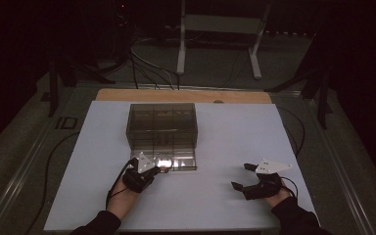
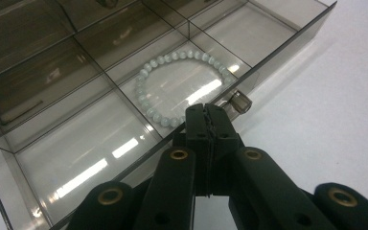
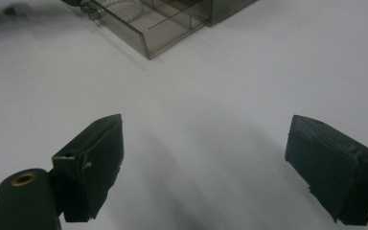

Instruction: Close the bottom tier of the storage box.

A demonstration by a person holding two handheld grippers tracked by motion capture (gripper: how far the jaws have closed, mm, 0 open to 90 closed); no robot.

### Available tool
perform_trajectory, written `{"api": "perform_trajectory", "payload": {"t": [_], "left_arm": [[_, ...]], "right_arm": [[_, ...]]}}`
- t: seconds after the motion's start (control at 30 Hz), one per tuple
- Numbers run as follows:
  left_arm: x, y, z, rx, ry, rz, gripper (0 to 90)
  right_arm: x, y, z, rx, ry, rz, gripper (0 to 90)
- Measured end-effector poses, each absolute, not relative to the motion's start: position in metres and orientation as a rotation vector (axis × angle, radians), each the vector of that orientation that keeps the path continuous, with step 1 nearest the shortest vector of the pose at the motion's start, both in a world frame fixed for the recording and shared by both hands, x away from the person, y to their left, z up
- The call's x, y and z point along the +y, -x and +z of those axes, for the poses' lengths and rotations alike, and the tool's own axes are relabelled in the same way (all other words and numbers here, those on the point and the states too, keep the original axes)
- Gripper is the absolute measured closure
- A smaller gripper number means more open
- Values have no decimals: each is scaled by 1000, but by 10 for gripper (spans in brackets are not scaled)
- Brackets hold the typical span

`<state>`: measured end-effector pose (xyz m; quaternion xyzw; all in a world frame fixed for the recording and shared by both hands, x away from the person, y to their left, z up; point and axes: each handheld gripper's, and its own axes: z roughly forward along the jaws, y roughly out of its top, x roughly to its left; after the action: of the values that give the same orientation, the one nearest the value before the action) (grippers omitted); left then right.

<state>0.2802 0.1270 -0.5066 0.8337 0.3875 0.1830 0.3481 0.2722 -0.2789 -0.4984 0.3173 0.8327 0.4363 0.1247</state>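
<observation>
Drawer (image 2: 124, 124) of the smoked plastic organiser (image 1: 162, 125), drawn out onto the worktop (image 1: 215, 196); one pale bead bracelet (image 2: 182, 86) lies in its middle front compartment. Left gripper (image 2: 206, 117): fingers together, apparently pinching the front wall beside the single knob (image 2: 241, 101). Right gripper (image 3: 206, 143): fingers wide apart, idle, well clear. Judged midway: drawer open, bracelet not yet lifted or closed away.

The left gripper (image 2: 206, 112) had its jaws pressed together at the front wall of the smoky drawer (image 2: 287, 40), seemingly pinching its small knob (image 2: 239, 101). A pale bead bracelet (image 2: 182, 86) lay in one compartment.
</observation>
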Motion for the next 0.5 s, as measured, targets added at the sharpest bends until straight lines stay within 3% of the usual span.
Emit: {"api": "perform_trajectory", "payload": {"t": [0.5], "left_arm": [[127, -281, -507, 1003, -2161, 474, 900]], "right_arm": [[-279, -272, -498, 2426, -927, 1273, 134]]}}
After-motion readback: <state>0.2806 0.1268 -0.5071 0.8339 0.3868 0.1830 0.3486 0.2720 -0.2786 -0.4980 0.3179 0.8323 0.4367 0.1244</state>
